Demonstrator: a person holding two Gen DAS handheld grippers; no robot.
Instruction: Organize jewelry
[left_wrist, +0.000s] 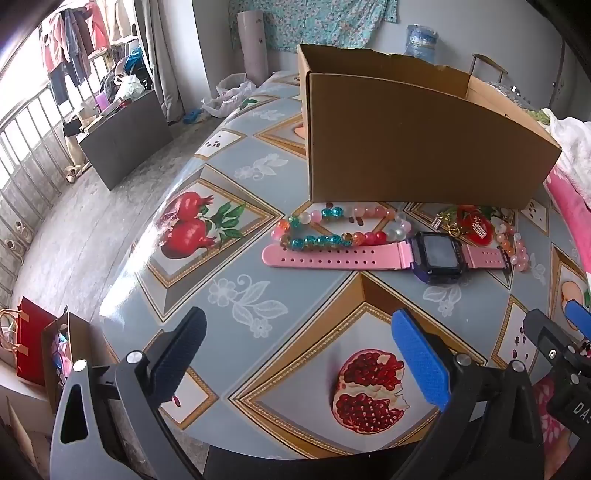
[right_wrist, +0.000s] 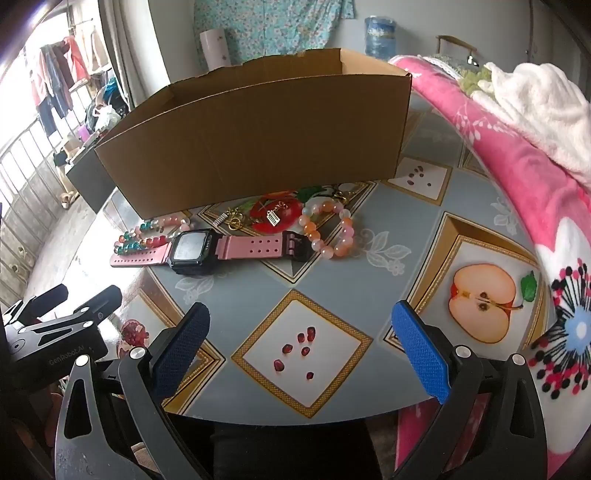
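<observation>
From the left wrist view, the left gripper (left_wrist: 299, 354) hangs over the near edge of the table (left_wrist: 229, 258), its jaws spread wide with nothing between them. Ahead lies a pink-strapped watch (left_wrist: 436, 254) stretched flat, with a multicoloured bead bracelet (left_wrist: 332, 227) touching its left strap, just in front of an open cardboard box (left_wrist: 413, 147). A gold charm chain (left_wrist: 465, 223) and a peach bead bracelet (left_wrist: 513, 245) are crowded at the right, partly cut off behind the watch's buckle end. Only this view shows the whole long bracelet and a red gift bag (left_wrist: 31, 343) on the floor at the left. The right gripper shows as a black and blue shape at the right edge.

The right wrist view shows the right gripper (right_wrist: 301, 350) likewise wide apart and empty. Here the peach bracelet (right_wrist: 330, 230) appears as a full ring touching the watch (right_wrist: 207, 249) buckle, and the charm chain (right_wrist: 258, 218) lies plainly between box (right_wrist: 258, 147) and strap. A pink blanket (right_wrist: 535, 206) fills the right side.
</observation>
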